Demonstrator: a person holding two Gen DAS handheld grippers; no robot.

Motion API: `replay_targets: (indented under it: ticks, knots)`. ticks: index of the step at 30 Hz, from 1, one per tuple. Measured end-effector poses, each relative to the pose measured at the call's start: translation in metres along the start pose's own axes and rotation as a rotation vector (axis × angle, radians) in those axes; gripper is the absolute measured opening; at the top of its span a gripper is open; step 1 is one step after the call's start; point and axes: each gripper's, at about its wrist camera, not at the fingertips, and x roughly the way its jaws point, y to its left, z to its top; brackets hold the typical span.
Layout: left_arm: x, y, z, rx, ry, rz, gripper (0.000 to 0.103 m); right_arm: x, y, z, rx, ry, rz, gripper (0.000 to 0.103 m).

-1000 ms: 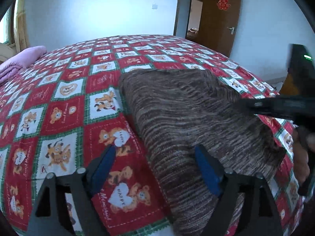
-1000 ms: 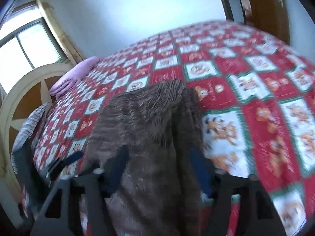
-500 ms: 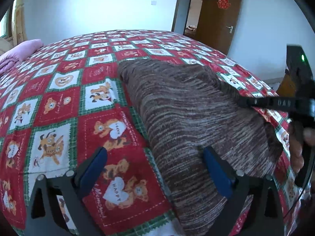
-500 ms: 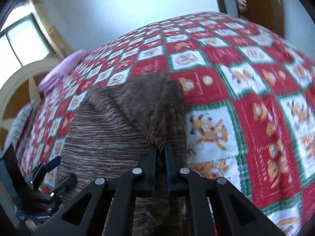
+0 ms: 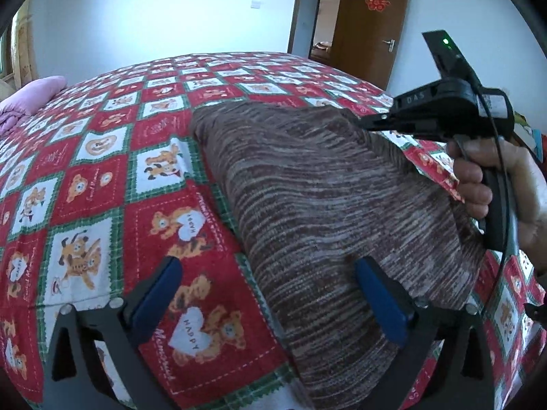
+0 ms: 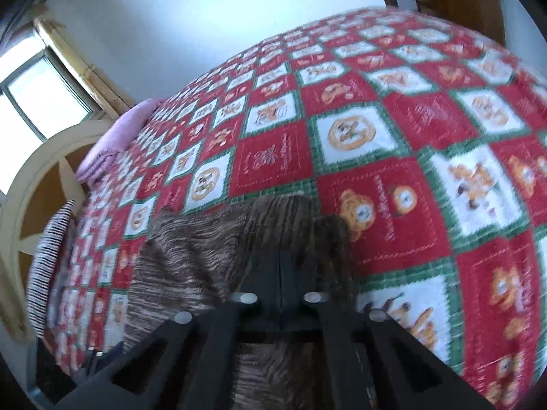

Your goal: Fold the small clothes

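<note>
A brown striped knit garment (image 5: 307, 201) lies on the red patterned bedspread (image 5: 102, 184). My left gripper (image 5: 270, 294) is open, its blue pads straddling the garment's near left edge. My right gripper (image 5: 362, 123) is shut on the garment's far right edge and lifts it off the bed. In the right wrist view the shut gripper (image 6: 280, 259) pinches the brown fabric (image 6: 191, 249), which drapes below and to its left.
A folded pink blanket (image 5: 30, 99) lies at the bed's far left. A wooden door (image 5: 369, 24) stands open at the back right. A cream headboard (image 6: 30, 184) and a striped pillow (image 6: 48, 259) show in the right wrist view.
My right gripper shut on the garment's edge and has lifted it up and away from the bed. My left gripper stayed open and drew back slightly.
</note>
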Motion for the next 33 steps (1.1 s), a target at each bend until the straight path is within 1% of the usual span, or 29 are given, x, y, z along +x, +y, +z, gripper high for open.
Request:
replay_targets:
  ticks: [1, 2, 3, 4, 6, 7, 8, 9, 10, 11, 13, 15, 16, 17, 18, 19, 21, 23, 24, 25, 26, 27, 29, 30, 32, 33]
  knots:
    - [0.001, 0.001, 0.000, -0.003, 0.005, -0.003, 0.103, 0.000, -0.008, 0.001, 0.023, -0.007, -0.017, 0.000]
    - [0.001, 0.002, 0.000, -0.007, 0.007, -0.006, 0.103, 0.005, -0.021, 0.002, 0.066, 0.009, -0.022, 0.000]
    - [0.000, 0.003, 0.000, -0.012, 0.004, -0.006, 0.103, 0.009, -0.030, 0.001, 0.082, 0.028, -0.031, 0.000]
    - [-0.001, 0.003, 0.000, -0.016, -0.004, -0.002, 0.103, 0.009, -0.033, 0.000, 0.069, 0.029, -0.040, 0.000]
    - [-0.002, 0.004, 0.000, -0.023, -0.008, 0.000, 0.103, 0.001, -0.036, -0.004, 0.064, 0.001, -0.004, 0.000]
    - [-0.001, 0.003, 0.000, -0.023, -0.003, 0.003, 0.103, -0.004, -0.036, -0.006, 0.079, -0.005, 0.049, 0.000]
    - [-0.001, 0.002, 0.000, -0.020, -0.002, 0.006, 0.103, -0.007, -0.033, -0.005, 0.081, -0.004, 0.064, 0.006]
    - [-0.002, 0.002, 0.000, -0.016, -0.005, 0.011, 0.103, -0.008, -0.029, -0.004, 0.072, -0.005, 0.067, 0.036]
    - [-0.002, 0.001, -0.001, -0.013, -0.008, 0.015, 0.103, -0.011, -0.022, -0.003, 0.050, -0.016, 0.080, 0.055]
    - [-0.002, 0.001, -0.001, -0.012, -0.009, 0.017, 0.103, -0.014, -0.015, -0.001, 0.028, -0.037, 0.081, 0.066]
    - [-0.002, 0.001, -0.001, -0.014, -0.008, 0.018, 0.103, -0.012, -0.006, 0.002, -0.012, -0.036, 0.079, 0.066]
    - [-0.003, 0.003, -0.001, -0.022, -0.008, 0.015, 0.103, -0.002, 0.001, 0.003, -0.031, -0.011, 0.027, 0.065]
    - [-0.004, 0.004, -0.002, -0.029, -0.010, 0.015, 0.103, 0.006, 0.002, 0.004, -0.039, 0.017, -0.005, 0.060]
    - [-0.004, 0.004, -0.002, -0.033, -0.011, 0.014, 0.103, 0.016, 0.003, 0.003, -0.047, 0.057, -0.015, 0.039]
    - [-0.004, 0.005, -0.002, -0.037, -0.011, 0.013, 0.103, 0.020, 0.001, 0.003, -0.054, 0.069, -0.019, 0.015]
    - [-0.004, 0.005, -0.002, -0.038, -0.010, 0.012, 0.103, 0.021, 0.003, 0.002, -0.068, 0.065, -0.021, 0.008]
    - [-0.003, 0.005, -0.002, -0.038, -0.006, 0.007, 0.103, 0.013, 0.000, 0.004, -0.060, 0.031, -0.015, 0.006]
    - [-0.001, 0.005, -0.001, -0.037, 0.002, 0.005, 0.103, 0.005, -0.010, 0.009, -0.009, -0.010, -0.007, 0.005]
    - [0.001, 0.005, -0.001, -0.036, 0.006, 0.007, 0.103, 0.008, -0.013, 0.009, 0.002, 0.002, -0.003, 0.005]
    - [0.001, 0.005, -0.001, -0.036, 0.006, 0.009, 0.103, 0.014, -0.012, 0.007, -0.018, 0.027, -0.009, 0.006]
    - [0.000, 0.005, -0.001, -0.036, 0.003, 0.012, 0.103, 0.020, -0.007, 0.004, -0.063, 0.041, -0.035, 0.006]
    - [-0.001, 0.005, 0.000, -0.036, 0.003, 0.016, 0.103, 0.021, -0.003, 0.002, -0.089, 0.029, -0.059, 0.006]
    - [-0.005, 0.005, 0.003, -0.037, 0.000, 0.030, 0.103, 0.016, -0.006, 0.000, -0.059, 0.013, -0.046, 0.006]
    - [-0.009, 0.005, 0.006, -0.036, -0.009, 0.040, 0.103, 0.009, -0.009, 0.000, -0.043, -0.001, -0.050, 0.007]
    - [-0.020, 0.008, 0.020, -0.033, -0.052, 0.065, 0.103, -0.014, -0.007, 0.000, -0.057, -0.046, -0.108, 0.008]
    - [-0.024, 0.010, 0.027, -0.040, -0.078, 0.078, 0.103, -0.022, -0.003, -0.001, -0.070, -0.054, -0.082, 0.008]
